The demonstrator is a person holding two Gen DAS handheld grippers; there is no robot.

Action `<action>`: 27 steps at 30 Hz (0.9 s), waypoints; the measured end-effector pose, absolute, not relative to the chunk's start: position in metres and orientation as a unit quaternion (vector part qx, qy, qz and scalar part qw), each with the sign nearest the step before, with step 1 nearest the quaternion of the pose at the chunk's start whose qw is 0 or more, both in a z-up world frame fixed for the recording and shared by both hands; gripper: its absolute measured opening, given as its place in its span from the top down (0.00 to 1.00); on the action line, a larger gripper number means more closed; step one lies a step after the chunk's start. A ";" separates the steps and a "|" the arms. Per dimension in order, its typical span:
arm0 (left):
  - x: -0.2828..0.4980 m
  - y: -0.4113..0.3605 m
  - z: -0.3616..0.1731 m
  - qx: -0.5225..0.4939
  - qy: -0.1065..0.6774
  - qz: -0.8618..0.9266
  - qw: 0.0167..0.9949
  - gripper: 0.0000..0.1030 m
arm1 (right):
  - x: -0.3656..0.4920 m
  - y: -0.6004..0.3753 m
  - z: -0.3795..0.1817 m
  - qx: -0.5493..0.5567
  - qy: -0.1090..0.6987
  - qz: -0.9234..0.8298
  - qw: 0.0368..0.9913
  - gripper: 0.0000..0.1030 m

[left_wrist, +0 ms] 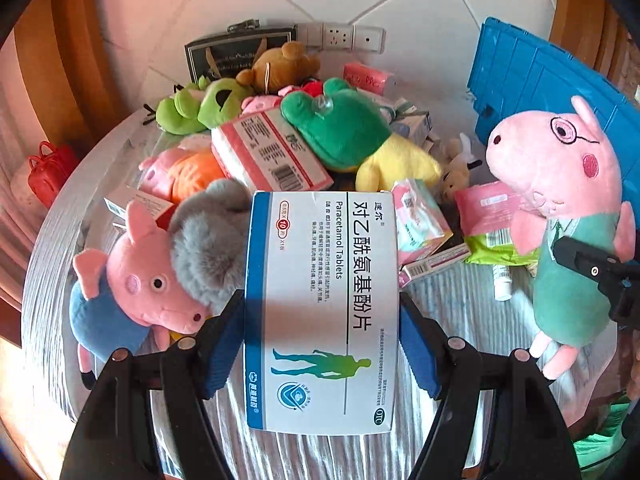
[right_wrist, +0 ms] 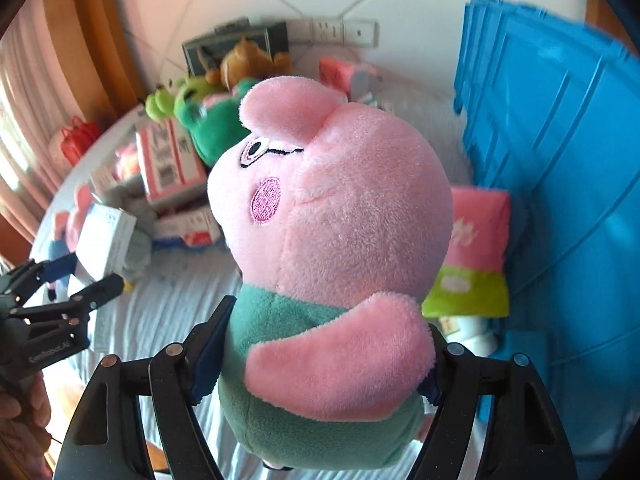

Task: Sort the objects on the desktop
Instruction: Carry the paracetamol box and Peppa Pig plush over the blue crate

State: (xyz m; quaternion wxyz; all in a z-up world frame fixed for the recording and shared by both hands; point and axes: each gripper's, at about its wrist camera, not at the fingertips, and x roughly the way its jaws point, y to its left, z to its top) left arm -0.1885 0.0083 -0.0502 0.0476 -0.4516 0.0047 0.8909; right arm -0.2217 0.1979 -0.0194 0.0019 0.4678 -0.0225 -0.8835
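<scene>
The left gripper (left_wrist: pixel 322 344) holds a white and blue paracetamol box (left_wrist: pixel 322 312) at the centre of the left wrist view, its blue pads (left_wrist: pixel 222 354) pressed on both long sides of the box. The right gripper (right_wrist: pixel 316 360) is closed around a pink pig plush in green shirt (right_wrist: pixel 336 248), which fills the middle of the right wrist view and also shows at the right edge of the left wrist view. Behind the box, on the table (left_wrist: pixel 460 304) with a striped cloth, lies a pile: a pig plush in blue (left_wrist: pixel 132 296) at lower left, a grey plush (left_wrist: pixel 208 248), a green and yellow plush (left_wrist: pixel 352 136) and pink tissue packs. A blue crate (right_wrist: pixel 560 160) stands at the right side
</scene>
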 end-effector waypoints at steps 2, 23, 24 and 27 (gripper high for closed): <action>-0.189 0.019 -0.042 -0.435 0.007 0.899 0.048 0.31 | -0.224 0.197 0.000 0.442 -0.021 -0.897 0.004 0.26; -0.201 0.090 0.062 -0.309 0.038 0.943 0.120 0.31 | -0.145 0.261 0.159 0.186 -0.062 -0.979 -0.055 0.26; -0.202 0.099 0.069 -0.302 0.040 0.944 0.129 0.31 | -0.139 0.271 0.164 0.178 -0.061 -0.980 -0.066 0.26; -0.205 0.129 0.091 -0.278 0.040 0.947 0.155 0.31 | -0.125 0.304 0.179 0.158 -0.064 -0.980 -0.105 0.26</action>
